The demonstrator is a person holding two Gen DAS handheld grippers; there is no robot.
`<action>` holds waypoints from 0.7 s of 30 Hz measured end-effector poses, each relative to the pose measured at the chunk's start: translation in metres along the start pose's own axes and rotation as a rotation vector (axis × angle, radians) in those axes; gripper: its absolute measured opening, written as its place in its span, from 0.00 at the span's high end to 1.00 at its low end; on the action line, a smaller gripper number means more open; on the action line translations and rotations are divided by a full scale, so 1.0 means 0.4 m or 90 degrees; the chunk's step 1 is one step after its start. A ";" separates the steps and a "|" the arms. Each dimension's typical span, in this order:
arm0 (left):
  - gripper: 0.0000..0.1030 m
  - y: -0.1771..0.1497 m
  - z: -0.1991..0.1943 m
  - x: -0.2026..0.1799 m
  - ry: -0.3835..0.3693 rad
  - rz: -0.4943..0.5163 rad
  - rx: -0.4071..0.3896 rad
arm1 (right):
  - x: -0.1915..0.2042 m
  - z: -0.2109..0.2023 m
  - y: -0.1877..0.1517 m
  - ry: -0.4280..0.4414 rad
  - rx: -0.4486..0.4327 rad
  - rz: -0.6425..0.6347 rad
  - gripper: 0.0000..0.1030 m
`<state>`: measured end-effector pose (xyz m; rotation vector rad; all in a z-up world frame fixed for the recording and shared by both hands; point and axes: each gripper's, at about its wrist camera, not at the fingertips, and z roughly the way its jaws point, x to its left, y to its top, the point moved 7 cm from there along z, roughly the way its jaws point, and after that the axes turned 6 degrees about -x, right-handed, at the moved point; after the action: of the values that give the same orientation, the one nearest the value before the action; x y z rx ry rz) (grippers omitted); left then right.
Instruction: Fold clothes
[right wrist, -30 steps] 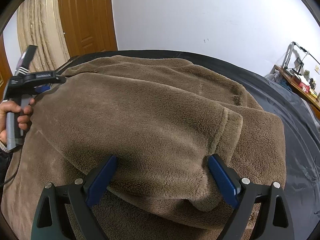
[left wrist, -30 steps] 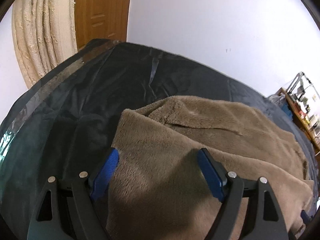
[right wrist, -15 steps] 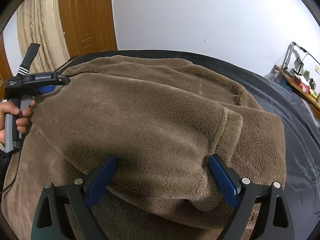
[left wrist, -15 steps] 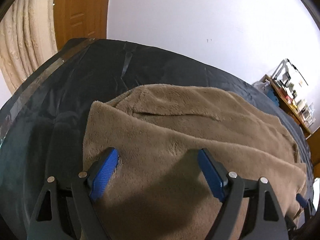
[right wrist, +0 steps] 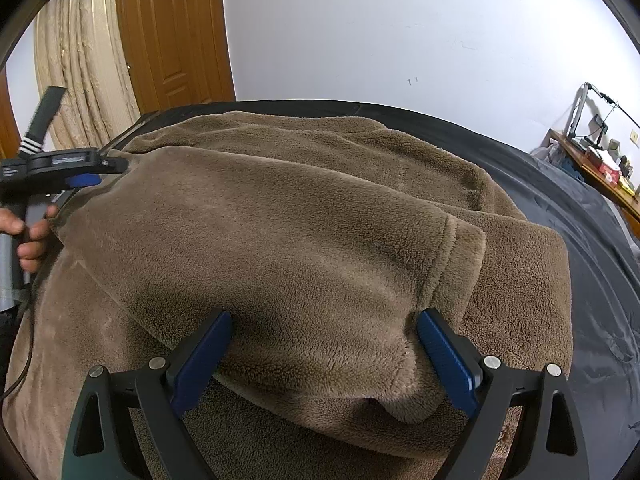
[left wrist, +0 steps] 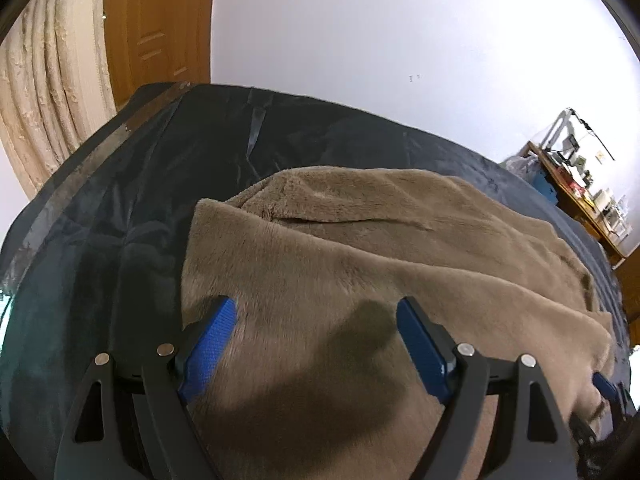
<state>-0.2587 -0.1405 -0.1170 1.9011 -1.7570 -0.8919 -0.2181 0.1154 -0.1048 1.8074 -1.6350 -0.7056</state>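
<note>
Spreading over the dark glossy sheet (right wrist: 592,240), the plush brown fleece garment (right wrist: 304,240) lies folded, thick and nubby. Your left gripper (left wrist: 316,340) hovers wide open above its edge. Your right gripper (right wrist: 324,354) straddles a bulky fold, jaws wide; whether they pinch it, I cannot tell, and no label is readable.

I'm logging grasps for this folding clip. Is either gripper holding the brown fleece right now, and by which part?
Neither. The left gripper stands open over the brown fleece near its left edge; the right gripper is open astride the folded sleeve, pads not pinching.

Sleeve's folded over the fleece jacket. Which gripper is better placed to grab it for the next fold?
Likely right. The right gripper is open astride the sleeve near its cuff; the left gripper hangs open over flat fleece, with no edge between its fingers.
</note>
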 end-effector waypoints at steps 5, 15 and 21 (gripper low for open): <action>0.15 -0.029 0.003 -0.034 -0.008 0.053 0.022 | 0.000 0.001 0.000 0.000 0.000 0.000 0.07; 0.09 -0.058 0.045 -0.042 0.061 0.112 0.005 | 0.002 0.001 0.000 0.000 0.000 -0.001 0.07; 0.07 -0.062 0.051 -0.045 0.072 0.114 0.001 | 0.000 0.001 0.001 0.001 0.001 0.000 0.07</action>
<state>-0.2547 -0.1171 -0.1449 1.7263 -1.8264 -0.7046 -0.2188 0.1154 -0.1047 1.8081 -1.6351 -0.7034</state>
